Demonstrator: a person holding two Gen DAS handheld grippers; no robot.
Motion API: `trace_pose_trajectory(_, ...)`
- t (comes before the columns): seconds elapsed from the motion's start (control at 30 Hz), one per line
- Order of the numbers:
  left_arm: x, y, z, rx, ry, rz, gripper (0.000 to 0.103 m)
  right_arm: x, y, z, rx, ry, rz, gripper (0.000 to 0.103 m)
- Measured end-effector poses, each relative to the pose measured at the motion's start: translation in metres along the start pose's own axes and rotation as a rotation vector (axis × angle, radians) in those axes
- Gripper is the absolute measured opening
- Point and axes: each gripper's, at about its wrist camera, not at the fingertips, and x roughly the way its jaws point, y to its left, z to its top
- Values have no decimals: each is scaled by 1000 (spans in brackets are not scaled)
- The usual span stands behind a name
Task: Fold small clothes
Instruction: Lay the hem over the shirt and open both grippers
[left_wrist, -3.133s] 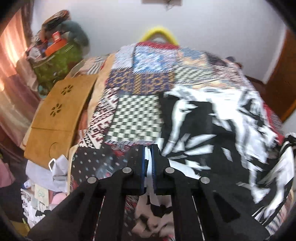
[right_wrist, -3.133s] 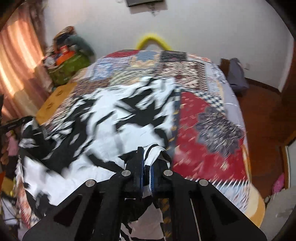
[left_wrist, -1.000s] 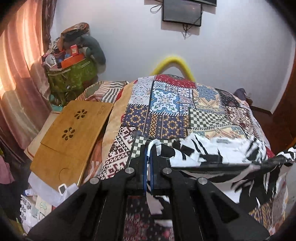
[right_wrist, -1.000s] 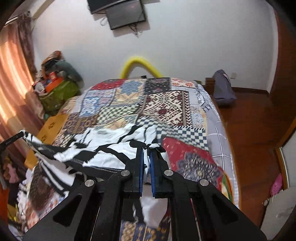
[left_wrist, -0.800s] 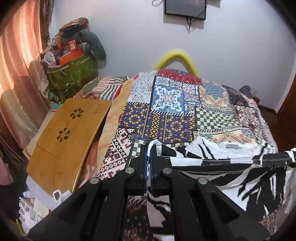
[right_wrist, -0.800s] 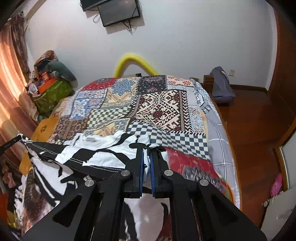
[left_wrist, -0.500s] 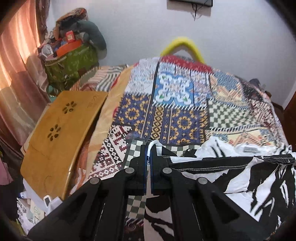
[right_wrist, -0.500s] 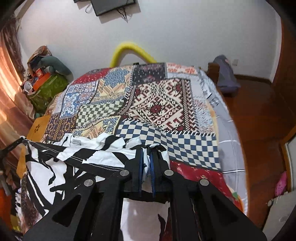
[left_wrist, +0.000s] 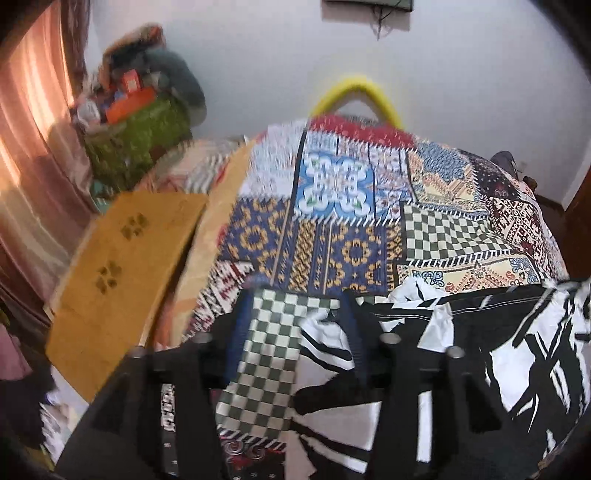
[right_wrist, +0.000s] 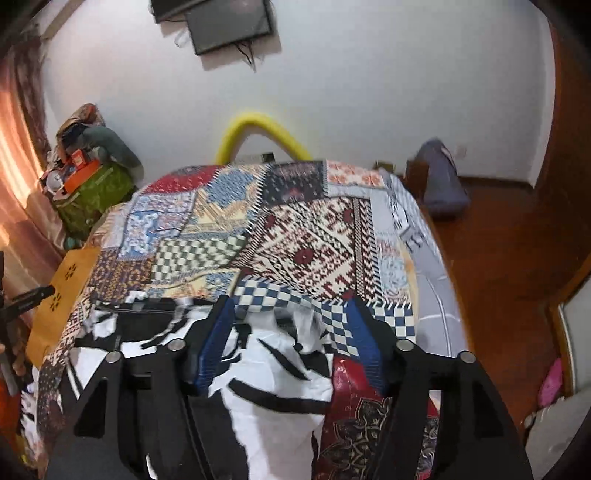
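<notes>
Green bag: heaped with clutter, at 10 o'clock
Garment: spread on bed, long axis 9-to-3
Left gripper: fingers spread
Right gripper: fingers spread

light: warm glow from left | motion blur, left wrist view | fisheye-bent edges

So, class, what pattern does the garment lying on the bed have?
Bold black and white streaks on the garment, clearest in the right wrist view.
</notes>
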Motion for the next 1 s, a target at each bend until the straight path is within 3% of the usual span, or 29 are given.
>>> trace_pose_trajectory(0.17,-23,-18,-13,77,1,-20,66,-15,27,-15,-92,9,47,62)
trace_pose_trajectory(0.37,-26,-58,-39,165,55,-103,79,6,77,-49,-217,85,94,62)
trace_pose_trajectory(0.57,-5,-106,-56,205,137,-214,82,46,125,-71,-296,160,141,62)
trace_pose_trajectory(0.7,20,-134,-72,280,173,-192,82,82,149,-82,-346,233,162,62)
trace_pose_trajectory(0.8,43,-138,-88,285,218,-196,87,102,155,-95,-376,306,156,69)
trace_pose_trajectory(0.87,45,-129,-92,254,191,-197,103,103,151,-99,-381,288,176,76)
trace_pose_trajectory(1.0,48,-108,-94,225,229,-214,103,99,142,-101,-368,286,186,77)
